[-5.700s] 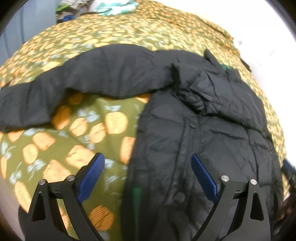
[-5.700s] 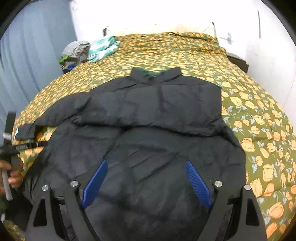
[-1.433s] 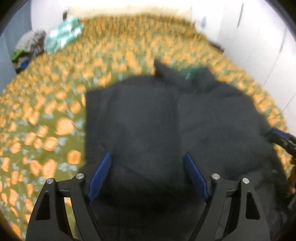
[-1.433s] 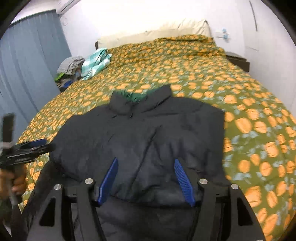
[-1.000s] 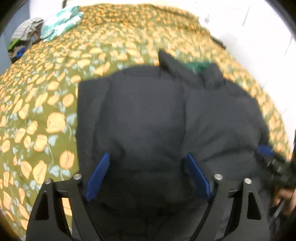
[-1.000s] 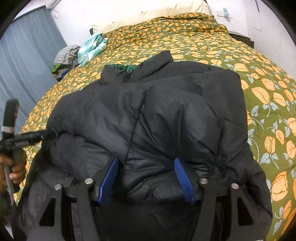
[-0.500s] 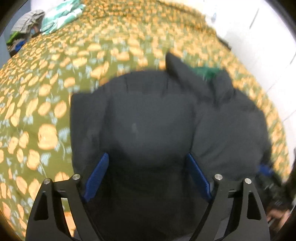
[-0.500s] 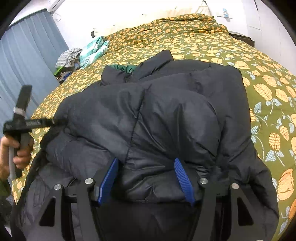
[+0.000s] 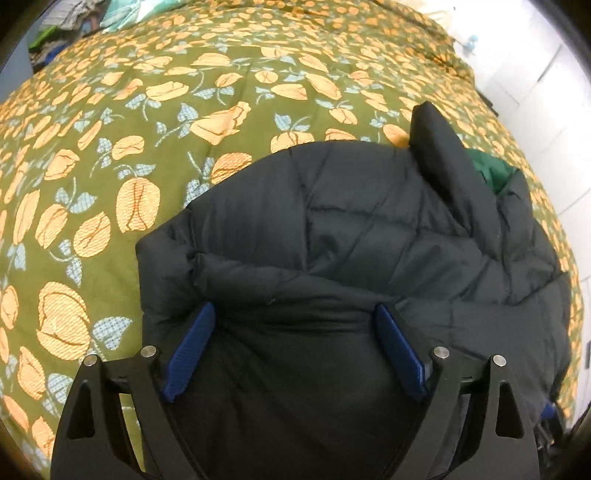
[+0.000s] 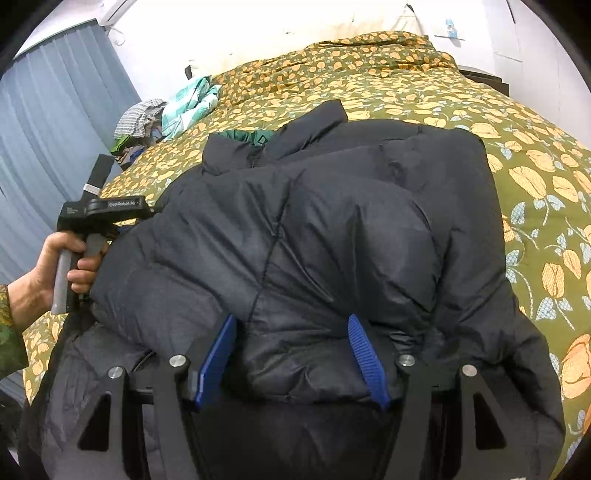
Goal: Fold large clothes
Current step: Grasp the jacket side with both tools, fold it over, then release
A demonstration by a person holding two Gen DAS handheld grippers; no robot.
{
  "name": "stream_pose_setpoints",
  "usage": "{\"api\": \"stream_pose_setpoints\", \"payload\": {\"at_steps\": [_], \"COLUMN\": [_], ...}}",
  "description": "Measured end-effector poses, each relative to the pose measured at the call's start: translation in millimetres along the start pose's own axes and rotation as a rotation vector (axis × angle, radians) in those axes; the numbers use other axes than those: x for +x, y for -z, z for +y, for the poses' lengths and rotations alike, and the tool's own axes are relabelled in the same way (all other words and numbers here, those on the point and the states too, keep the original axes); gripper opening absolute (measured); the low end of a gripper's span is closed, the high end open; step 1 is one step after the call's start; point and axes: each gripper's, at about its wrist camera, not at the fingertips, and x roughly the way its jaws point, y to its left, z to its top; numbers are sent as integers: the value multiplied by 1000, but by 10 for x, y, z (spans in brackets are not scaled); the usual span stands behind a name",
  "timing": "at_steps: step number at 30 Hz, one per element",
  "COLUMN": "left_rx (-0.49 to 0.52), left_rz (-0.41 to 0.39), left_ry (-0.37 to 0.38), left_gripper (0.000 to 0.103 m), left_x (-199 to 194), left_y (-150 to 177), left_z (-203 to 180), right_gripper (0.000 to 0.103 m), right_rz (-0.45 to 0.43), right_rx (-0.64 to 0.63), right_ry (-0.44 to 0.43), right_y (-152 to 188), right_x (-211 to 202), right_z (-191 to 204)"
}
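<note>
A bed in an olive, orange-flowered cover — white walls behind, blue-grey curtain on the left.

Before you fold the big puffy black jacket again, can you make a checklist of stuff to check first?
1. Puffy black quilted jacket lies on the green bedspread with orange flowers: ok.
2. Sleeves tucked in, none sticking out sideways: ok.
3. Right gripper closed on a thick fold at the near edge: ok.
4. Left gripper gripping the near fold: cannot tell; the fabric sits between its wide blue pads, but a squeeze isn't clear.
5. Collar lying flat: not ok; it stands up, green lining showing.
6. Bedspread past the collar free for the fold: ok; the pile of clothes sits at the far corner.
</note>
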Motion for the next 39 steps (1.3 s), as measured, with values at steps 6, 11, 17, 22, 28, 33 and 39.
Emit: {"api": "stream_pose_setpoints", "payload": {"at_steps": [6, 11, 17, 22, 28, 33, 39], "left_rx": [56, 168, 154, 141, 97, 176, 138], "left_rz": [-40, -102, -72, -171, -131, -20, -185], "left_ry": [-29, 19, 10, -26, -171, -159, -68], "left_gripper": [89, 99, 97, 100, 100, 103, 103], "left_x": [-331, -948, -1086, -1473, -1105, -578, -624], "left_y": [93, 688, 1288, 1407, 1154, 1057, 1231], "left_z": [-63, -34, 125, 447, 1163, 1429, 1548], "right_gripper": [65, 65, 65, 65, 65, 65, 65], "right_rz": [16, 48, 70, 10, 49, 86, 122], "right_rx": [2, 7, 12, -20, 31, 71, 21], "right_ry": [10, 39, 75, 75, 125, 155, 199], "right_y": [-16, -101, -14, 122, 471, 620, 652], "right_x": [-10, -215, -319, -707, -811, -817, -780], "right_z": [-4, 87, 142, 326, 391, 492, 639]}}
